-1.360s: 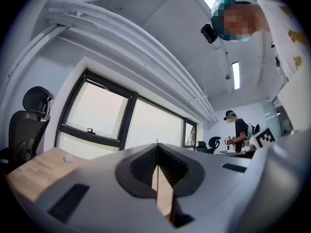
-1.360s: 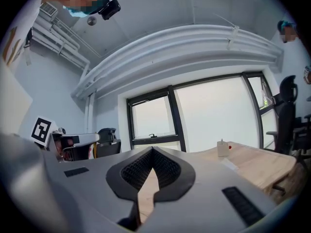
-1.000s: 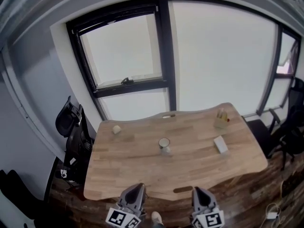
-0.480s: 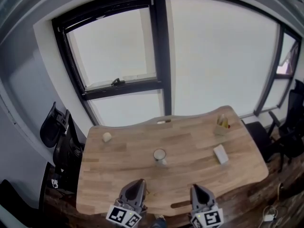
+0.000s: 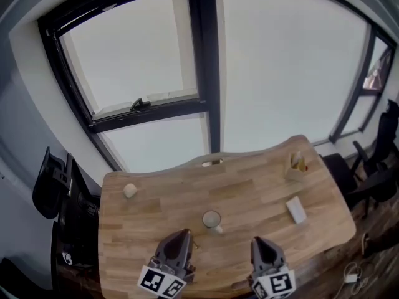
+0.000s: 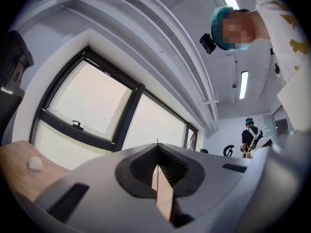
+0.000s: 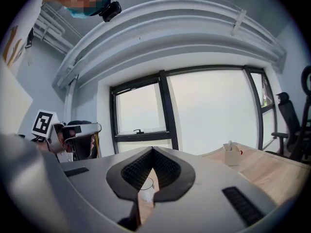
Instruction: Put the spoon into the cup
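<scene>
Spoon (image 5: pixel 299 161), maybe in the far holder (image 5: pixel 293 172), isn't picked up yet. Left gripper (image 5: pixel 182 234) and right gripper (image 5: pixel 257 242) jaws are closed, holding nothing. Next: reach, open.

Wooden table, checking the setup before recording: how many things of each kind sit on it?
Clear glass cup: 1
Small pale round lump: 1
Small wooden holder box: 1
White rectangular block: 1
Total: 4
</scene>
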`<state>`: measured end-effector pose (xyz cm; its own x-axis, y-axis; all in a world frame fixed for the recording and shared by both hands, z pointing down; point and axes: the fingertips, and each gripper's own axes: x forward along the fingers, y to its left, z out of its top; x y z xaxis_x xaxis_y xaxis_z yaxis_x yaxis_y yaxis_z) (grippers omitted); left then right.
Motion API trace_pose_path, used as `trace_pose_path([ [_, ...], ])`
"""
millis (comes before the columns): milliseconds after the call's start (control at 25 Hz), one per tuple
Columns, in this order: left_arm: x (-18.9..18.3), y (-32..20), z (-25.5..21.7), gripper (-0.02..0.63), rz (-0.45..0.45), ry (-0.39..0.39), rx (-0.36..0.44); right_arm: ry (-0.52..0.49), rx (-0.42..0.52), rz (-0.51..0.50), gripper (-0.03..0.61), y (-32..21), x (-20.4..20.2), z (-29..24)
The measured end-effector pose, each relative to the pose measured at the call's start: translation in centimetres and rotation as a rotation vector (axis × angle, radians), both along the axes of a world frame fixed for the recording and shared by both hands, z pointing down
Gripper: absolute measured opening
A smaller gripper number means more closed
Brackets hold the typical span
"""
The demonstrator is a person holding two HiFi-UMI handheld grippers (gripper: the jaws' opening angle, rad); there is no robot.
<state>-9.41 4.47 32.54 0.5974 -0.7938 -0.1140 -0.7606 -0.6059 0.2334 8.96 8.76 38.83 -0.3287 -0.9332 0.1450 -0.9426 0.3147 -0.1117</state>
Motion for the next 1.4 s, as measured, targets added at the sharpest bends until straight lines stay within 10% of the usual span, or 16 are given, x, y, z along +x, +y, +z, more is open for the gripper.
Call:
trace_pose_path([
  [480,-1.7,-6.9,0.6,0.002,0.035,0.158,-0.03,0.042,-0.061,0.033,-0.003,-6.1,-2.4,1.2],
  [1400,-2.2,-9.3,1.7,0.002,-0.077,0.161,-0.039,-0.008,-0.055,-0.066,-0.003,-11.0,-2.4,1.2],
])
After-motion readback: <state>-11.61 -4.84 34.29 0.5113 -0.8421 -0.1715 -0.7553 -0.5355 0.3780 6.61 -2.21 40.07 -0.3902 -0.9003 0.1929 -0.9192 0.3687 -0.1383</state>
